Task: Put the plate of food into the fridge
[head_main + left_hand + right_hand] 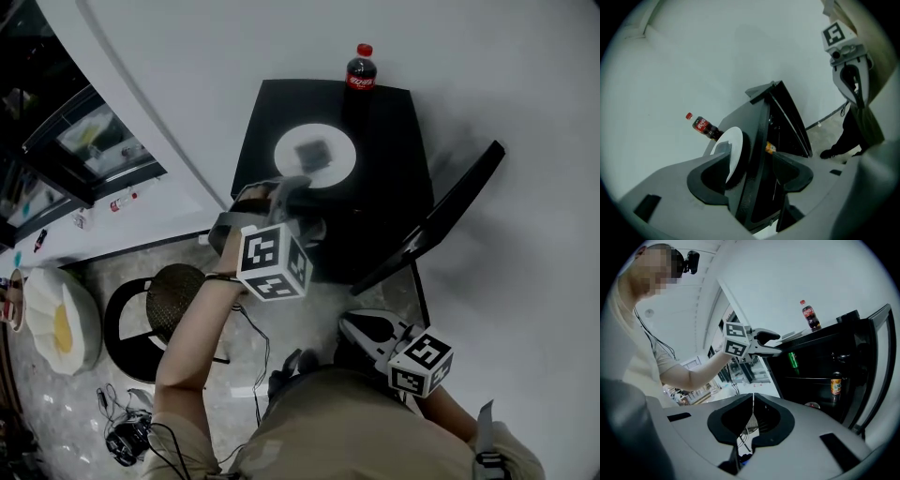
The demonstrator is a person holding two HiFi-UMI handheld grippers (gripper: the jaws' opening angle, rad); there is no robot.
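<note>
So the round white plate (339, 159) with dark food (312, 150) sits atop the black mini fridge (384, 141). The left claw (281, 192) gapes wide near it, and the right claw (753, 401) is pinched shut, empty. Looks stiff, slick, breakable: I'd grip the rim, level.

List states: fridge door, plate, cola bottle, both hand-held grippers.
Fridge door: open.
Plate: on top of the fridge, food on it, not gripped.
Cola bottle: upright on the fridge top, cap on.
Left hand-held gripper: open, by the plate's edge, not closed on it.
Right hand-held gripper: shut, empty.
</note>
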